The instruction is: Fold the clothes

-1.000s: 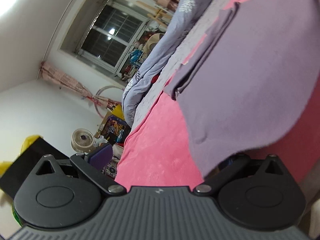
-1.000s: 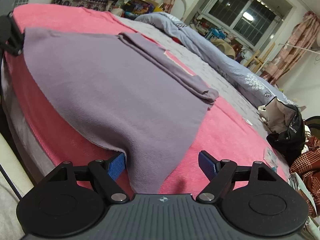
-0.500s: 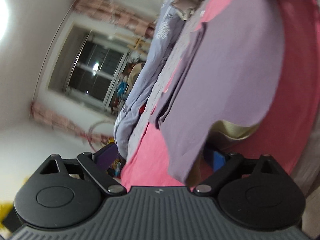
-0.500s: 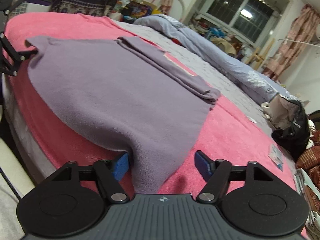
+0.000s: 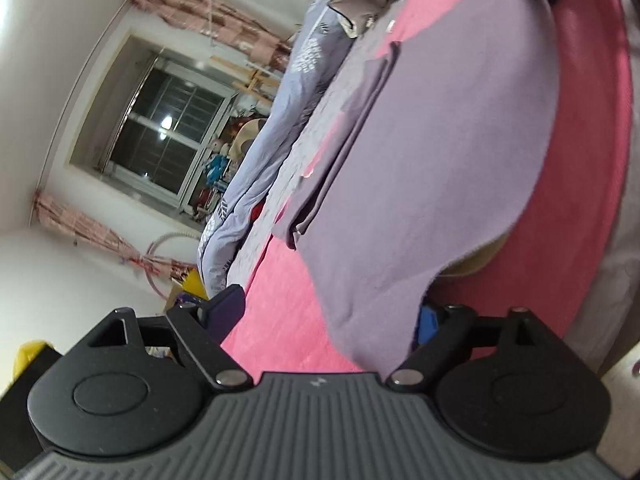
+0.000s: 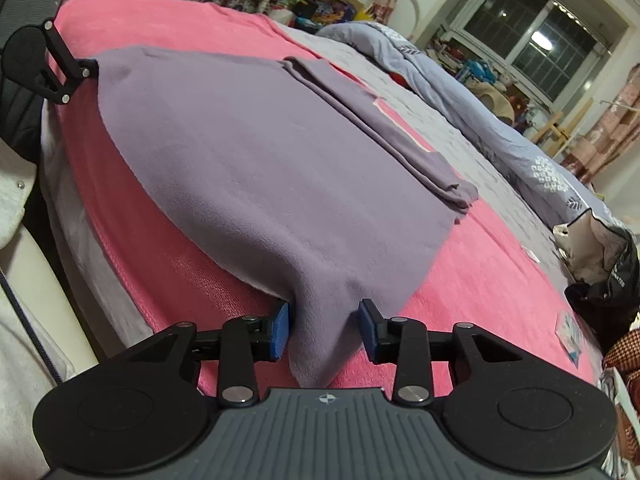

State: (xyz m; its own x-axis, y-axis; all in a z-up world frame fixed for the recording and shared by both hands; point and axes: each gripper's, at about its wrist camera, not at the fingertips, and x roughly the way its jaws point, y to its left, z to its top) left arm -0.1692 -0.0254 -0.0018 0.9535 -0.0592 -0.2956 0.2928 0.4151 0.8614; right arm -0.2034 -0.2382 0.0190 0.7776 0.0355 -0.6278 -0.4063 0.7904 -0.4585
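both grippers at the cloth's near corners

left wrist: left gripper (image 5: 326,314) jaws spread wide, purple cloth (image 5: 432,152) corner draped between them, not pinched. pink bed (image 5: 288,292), dark window (image 5: 160,140).

right wrist: right gripper (image 6: 323,330) jaws parted around the other corner, likely ready to lift and fold. grey quilt (image 6: 492,120) behind.

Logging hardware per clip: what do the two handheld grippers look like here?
Both match: the left gripper and right gripper have a grey ribbed body with a small emblem, two round black discs, black linkage arms with silver pivot screws, and blue pads. No cables or sleeves visible.
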